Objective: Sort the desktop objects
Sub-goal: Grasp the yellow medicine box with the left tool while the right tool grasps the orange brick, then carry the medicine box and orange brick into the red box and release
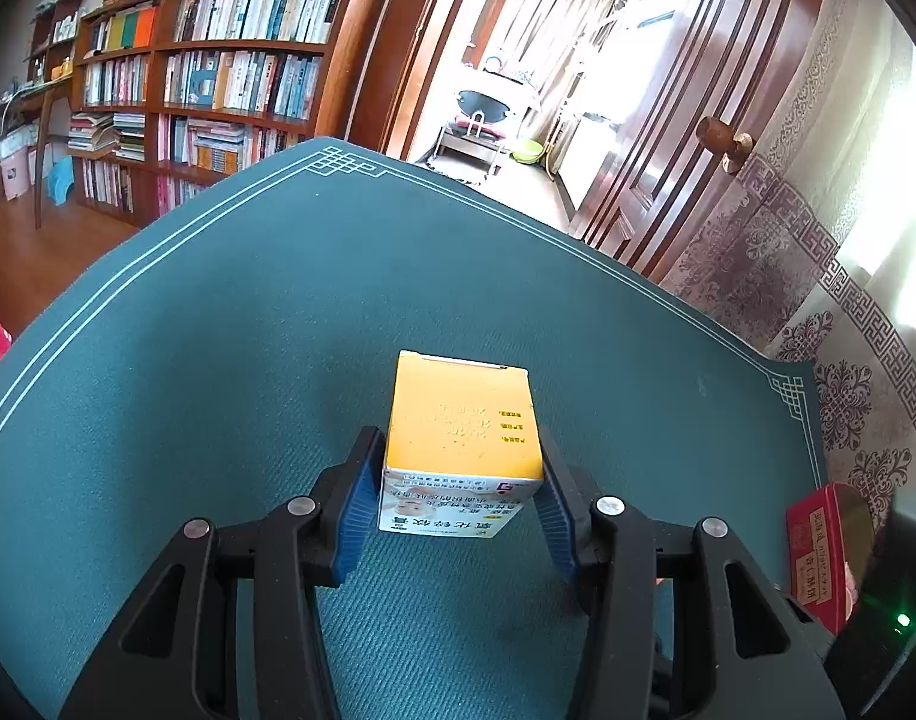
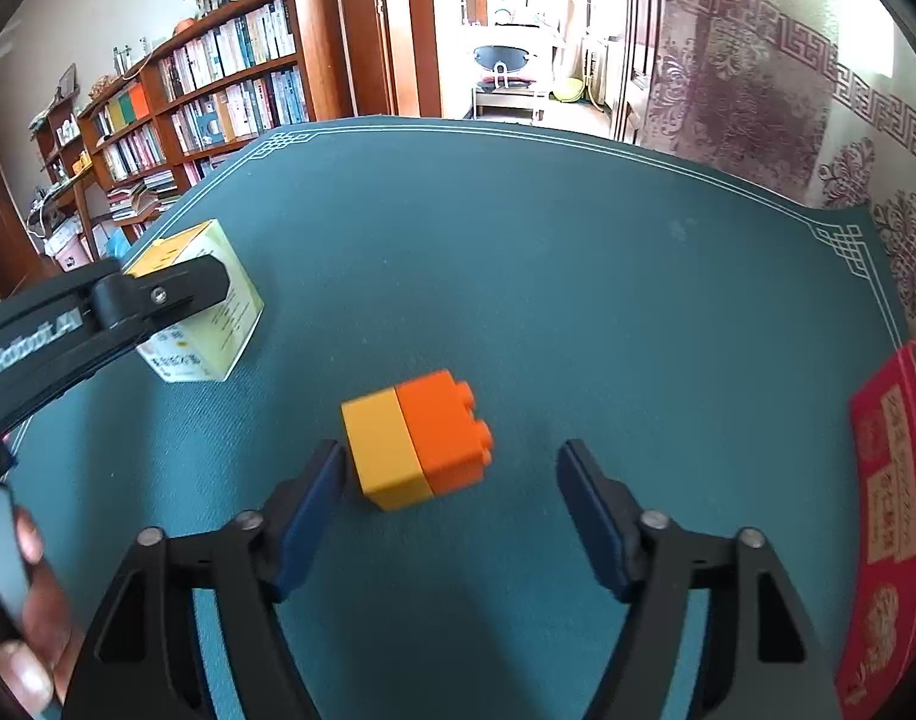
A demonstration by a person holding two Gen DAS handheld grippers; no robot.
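A small carton (image 1: 463, 420) with a yellow top and white printed sides sits between the blue pads of my left gripper (image 1: 459, 450), which is shut on it. In the right wrist view the same carton (image 2: 218, 300) shows at the left, low over the mat, with a black finger (image 2: 158, 294) across it. A yellow brick (image 2: 383, 450) joined to an orange brick (image 2: 446, 426) lies on its side on the teal mat (image 2: 517, 240). My right gripper (image 2: 453, 450) is open around this pair. Its left pad is close to the yellow end; its right pad stands well apart from the orange studs.
A red printed box (image 2: 889, 510) lies at the mat's right edge, also seen in the left wrist view as the red box (image 1: 817, 552). A person's hand (image 2: 32, 600) holds the left tool's grip. Beyond the mat (image 1: 218, 330) stand bookshelves and a doorway.
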